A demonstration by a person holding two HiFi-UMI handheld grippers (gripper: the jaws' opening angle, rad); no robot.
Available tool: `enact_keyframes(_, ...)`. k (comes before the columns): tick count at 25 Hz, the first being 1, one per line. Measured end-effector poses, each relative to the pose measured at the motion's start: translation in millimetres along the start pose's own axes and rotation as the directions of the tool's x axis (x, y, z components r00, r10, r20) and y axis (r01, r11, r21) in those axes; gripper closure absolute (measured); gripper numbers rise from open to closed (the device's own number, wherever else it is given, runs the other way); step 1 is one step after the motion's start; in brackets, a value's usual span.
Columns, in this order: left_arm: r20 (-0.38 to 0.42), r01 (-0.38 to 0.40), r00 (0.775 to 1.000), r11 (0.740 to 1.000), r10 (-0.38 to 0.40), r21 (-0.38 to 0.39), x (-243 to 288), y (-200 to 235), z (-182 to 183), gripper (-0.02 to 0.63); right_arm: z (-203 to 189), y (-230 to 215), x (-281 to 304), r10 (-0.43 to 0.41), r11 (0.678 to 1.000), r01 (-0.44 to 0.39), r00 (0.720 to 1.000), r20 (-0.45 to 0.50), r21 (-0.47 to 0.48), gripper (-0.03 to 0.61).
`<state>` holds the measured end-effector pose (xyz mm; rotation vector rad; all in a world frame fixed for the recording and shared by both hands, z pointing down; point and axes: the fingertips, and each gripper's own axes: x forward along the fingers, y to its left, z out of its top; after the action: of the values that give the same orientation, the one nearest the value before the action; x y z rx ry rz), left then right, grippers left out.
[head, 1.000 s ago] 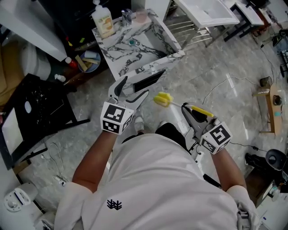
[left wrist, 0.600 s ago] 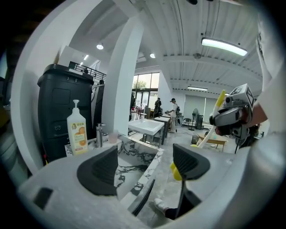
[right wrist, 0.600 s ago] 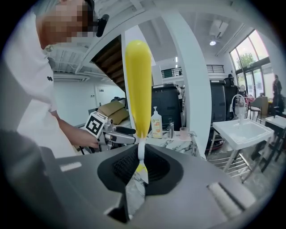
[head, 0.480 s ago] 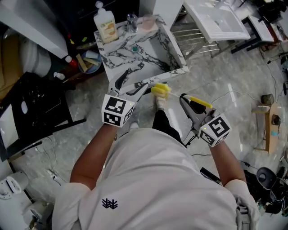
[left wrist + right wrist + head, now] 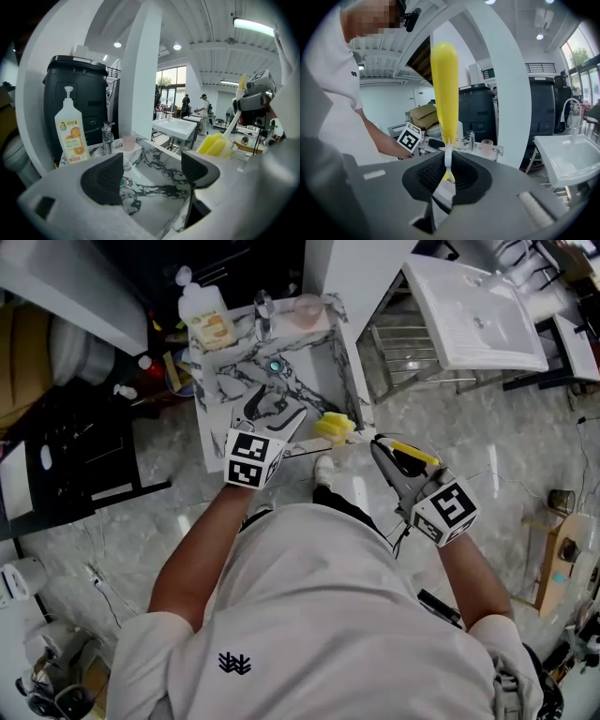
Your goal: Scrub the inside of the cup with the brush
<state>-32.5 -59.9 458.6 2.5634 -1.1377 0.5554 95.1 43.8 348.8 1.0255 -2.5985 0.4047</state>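
A pale pink cup stands on the back ledge of a marble sink, right of the faucet. My left gripper hangs over the basin, jaws open and empty. In the left gripper view the cup is ahead, beyond the open left gripper. My right gripper is shut on the brush, whose yellow sponge head reaches the sink's front right corner. In the right gripper view the brush handle sticks up from the shut right gripper, and the cup shows far behind.
A soap bottle with a pump stands on the ledge left of the faucet. A white basin on a metal rack sits to the right, a black stand to the left. A white pillar rises behind the sink.
The person has stepped up to the sink. Both grippers moved forward: the left one is now over the basin and the brush head has reached the sink's front corner.
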Motion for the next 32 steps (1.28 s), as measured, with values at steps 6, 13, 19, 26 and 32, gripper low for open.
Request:
enact_keyframes(6, -0.035, -0.113, 0.993, 0.993, 0.112, -0.018, 83, 11, 4, 0.226, -6, -60, -3, 0.055, 0.998, -0.054, 0.998, -0.02, 0.022, 0.534)
enact_keyframes(13, -0.075, -0.224, 0.973, 0.971, 0.219, -0.079, 162, 45, 3, 0.192, -11, -105, -4, 0.097, 0.995, -0.096, 0.995, -0.039, 0.036, 0.535)
enact_keyframes(19, -0.091, -0.287, 0.956, 0.95, 0.277, -0.122, 208, 79, 0, 0.181, -12, -130, -3, 0.109, 0.993, -0.106, 0.992, -0.057, 0.05, 0.534)
enact_keyframes(26, -0.097, -0.321, 0.946, 0.938, 0.31, -0.134, 253, 109, 0, 0.17, -16, -155, 2, 0.113, 0.992, -0.109, 0.991, -0.076, 0.062, 0.535)
enact_keyframes(32, -0.097, -0.33, 0.942, 0.939, 0.321, -0.1, 281, 126, 9, 0.16, -22, -164, 2, 0.115, 0.991, -0.109, 0.99, -0.087, 0.077, 0.534)
